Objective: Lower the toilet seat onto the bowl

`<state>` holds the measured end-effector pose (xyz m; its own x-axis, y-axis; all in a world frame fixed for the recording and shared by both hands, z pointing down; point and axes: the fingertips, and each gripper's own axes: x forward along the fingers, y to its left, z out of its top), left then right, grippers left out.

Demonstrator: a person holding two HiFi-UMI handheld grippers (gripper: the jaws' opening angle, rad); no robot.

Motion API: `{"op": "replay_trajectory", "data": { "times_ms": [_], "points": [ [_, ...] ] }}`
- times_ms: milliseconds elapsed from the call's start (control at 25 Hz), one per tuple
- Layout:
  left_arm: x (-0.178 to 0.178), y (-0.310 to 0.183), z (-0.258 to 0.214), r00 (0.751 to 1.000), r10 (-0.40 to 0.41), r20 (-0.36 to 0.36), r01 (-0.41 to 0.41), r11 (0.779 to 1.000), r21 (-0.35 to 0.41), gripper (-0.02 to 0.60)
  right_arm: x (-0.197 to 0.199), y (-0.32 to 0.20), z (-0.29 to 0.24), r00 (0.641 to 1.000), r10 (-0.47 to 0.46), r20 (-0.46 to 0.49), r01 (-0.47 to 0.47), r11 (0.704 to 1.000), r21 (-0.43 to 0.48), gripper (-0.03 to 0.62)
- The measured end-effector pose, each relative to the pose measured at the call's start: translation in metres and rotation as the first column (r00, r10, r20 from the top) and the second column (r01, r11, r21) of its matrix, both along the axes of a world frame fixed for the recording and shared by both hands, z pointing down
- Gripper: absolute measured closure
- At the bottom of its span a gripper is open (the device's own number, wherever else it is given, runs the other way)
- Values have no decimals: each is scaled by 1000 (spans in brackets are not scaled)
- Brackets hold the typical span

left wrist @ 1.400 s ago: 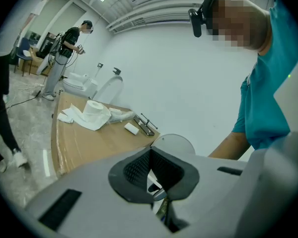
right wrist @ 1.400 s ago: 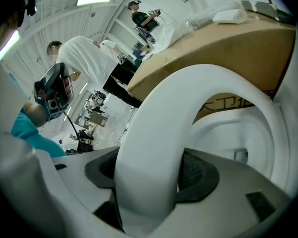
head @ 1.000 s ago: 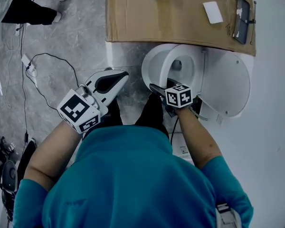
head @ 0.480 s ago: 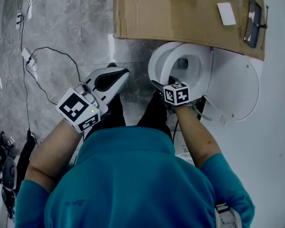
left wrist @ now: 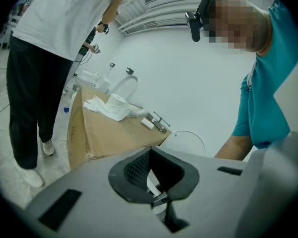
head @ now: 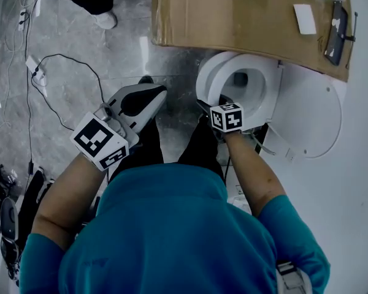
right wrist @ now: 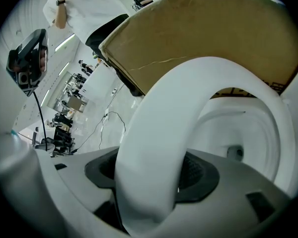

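The toilet seat [head: 212,78] has tipped lower toward the bowl [right wrist: 253,133], upper right; my right gripper [head: 213,106] pinches its front rim; left gripper [head: 148,94] is closed and empty over open floor [head: 80,54]; the cardboard box [head: 233,17] edge is just above; its scrawl is unreadable.

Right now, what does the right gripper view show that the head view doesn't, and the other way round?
Only the right gripper view: the right gripper with its dark ribbed pads clamped either side of the white plastic toilet seat ring. Only the head view: the left gripper over the grey marbled floor, the black cable and the round white lid. Both: that seat, the white bowl beneath it and the brown cardboard box.
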<state>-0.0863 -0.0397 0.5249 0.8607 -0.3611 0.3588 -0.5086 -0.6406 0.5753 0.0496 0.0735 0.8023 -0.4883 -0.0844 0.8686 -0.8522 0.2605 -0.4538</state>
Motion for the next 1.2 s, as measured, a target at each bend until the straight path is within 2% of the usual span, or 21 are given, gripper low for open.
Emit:
{"op": "replay_trajectory", "data": {
  "times_ms": [480, 1200],
  "points": [
    [-15, -7, 22, 1000, -20, -12, 19, 1000, -10, 588, -11, 0, 34, 999, -13, -40, 13, 1000, -20, 303],
    [-17, -1, 68, 1000, -5, -7, 5, 999, -36, 588, -17, 3, 89, 993, -31, -113, 25, 998, -58, 303]
  ]
}}
